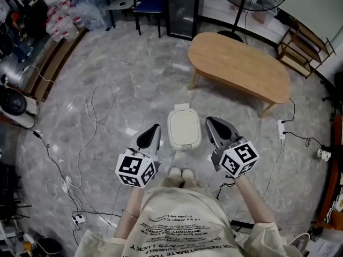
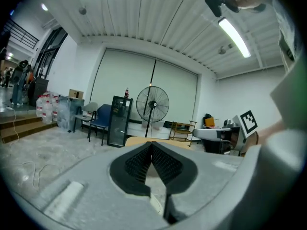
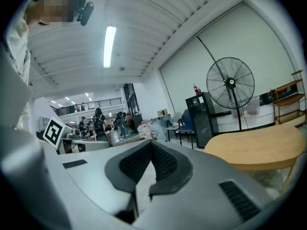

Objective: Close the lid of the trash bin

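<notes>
- The left tongs, grey with ribbed black pads, were clenched on nothing.
- The rounded, cream plastic trash bin stood on the grey marbled floor between both tongs, with its smooth lid down.
- The right tongs were likewise clenched and empty.

The scene is lit brightly and evenly from above by ceiling tubes — one is blown out to white in each gripper view. A soft sheen is thrown on the polished floor, and only a faint shadow is cast beneath the wooden table. Strong barrel distortion and darkened corners are seen in every view. The left gripper and right gripper are rendered soft, close to the lens — the far room is sharper.
</notes>
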The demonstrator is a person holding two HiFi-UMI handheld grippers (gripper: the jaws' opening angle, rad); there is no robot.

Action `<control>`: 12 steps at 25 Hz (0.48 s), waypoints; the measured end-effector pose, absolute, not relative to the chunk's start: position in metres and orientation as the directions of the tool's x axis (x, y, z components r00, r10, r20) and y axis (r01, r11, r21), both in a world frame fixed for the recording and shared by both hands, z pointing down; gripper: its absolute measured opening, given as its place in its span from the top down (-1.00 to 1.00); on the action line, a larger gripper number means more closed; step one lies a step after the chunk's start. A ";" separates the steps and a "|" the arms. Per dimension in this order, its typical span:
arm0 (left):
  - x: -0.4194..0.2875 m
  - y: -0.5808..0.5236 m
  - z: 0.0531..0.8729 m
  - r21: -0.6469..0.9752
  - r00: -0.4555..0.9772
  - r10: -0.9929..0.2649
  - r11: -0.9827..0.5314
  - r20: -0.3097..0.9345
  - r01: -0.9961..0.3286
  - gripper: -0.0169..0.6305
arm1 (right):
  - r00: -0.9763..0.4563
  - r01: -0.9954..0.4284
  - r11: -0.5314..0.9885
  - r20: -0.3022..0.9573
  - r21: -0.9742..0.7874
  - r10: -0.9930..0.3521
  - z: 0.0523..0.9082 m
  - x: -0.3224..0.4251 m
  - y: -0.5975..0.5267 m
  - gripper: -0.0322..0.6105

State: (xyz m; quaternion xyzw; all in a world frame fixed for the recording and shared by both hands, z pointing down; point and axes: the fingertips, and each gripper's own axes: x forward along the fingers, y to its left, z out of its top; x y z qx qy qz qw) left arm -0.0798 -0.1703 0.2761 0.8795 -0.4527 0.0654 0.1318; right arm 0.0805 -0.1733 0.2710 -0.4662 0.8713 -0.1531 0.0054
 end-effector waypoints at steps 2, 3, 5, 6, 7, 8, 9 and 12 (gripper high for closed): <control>-0.083 -0.170 0.263 0.153 0.580 -0.787 -0.559 0.212 -0.815 0.88 | -0.561 -0.811 0.517 0.109 -0.274 -0.821 0.259 0.085 -0.171 0.88; -0.084 -0.170 0.257 0.146 0.578 -0.791 -0.559 0.201 -0.816 0.88 | -0.559 -0.811 0.518 0.098 -0.273 -0.824 0.254 0.087 -0.170 0.88; -0.087 -0.171 0.248 0.131 0.574 -0.798 -0.558 0.184 -0.819 0.88 | -0.553 -0.812 0.517 0.073 -0.271 -0.830 0.244 0.090 -0.169 0.88; -0.088 -0.171 0.245 0.123 0.572 -0.801 -0.558 0.176 -0.820 0.88 | -0.550 -0.812 0.518 0.059 -0.269 -0.833 0.240 0.092 -0.168 0.88; -0.089 -0.170 0.242 0.116 0.570 -0.804 -0.558 0.169 -0.822 0.88 | -0.550 -0.811 0.521 0.044 -0.266 -0.834 0.235 0.093 -0.167 0.88; -0.090 -0.169 0.239 0.109 0.570 -0.806 -0.559 0.162 -0.822 0.88 | -0.550 -0.809 0.525 0.028 -0.263 -0.834 0.231 0.093 -0.166 0.88; -0.091 -0.168 0.236 0.104 0.571 -0.806 -0.561 0.155 -0.821 0.88 | -0.550 -0.808 0.528 0.015 -0.261 -0.835 0.227 0.094 -0.165 0.88; -0.093 -0.164 0.228 0.093 0.570 -0.810 -0.563 0.139 -0.822 0.88 | -0.544 -0.810 0.529 -0.012 -0.254 -0.839 0.216 0.096 -0.162 0.88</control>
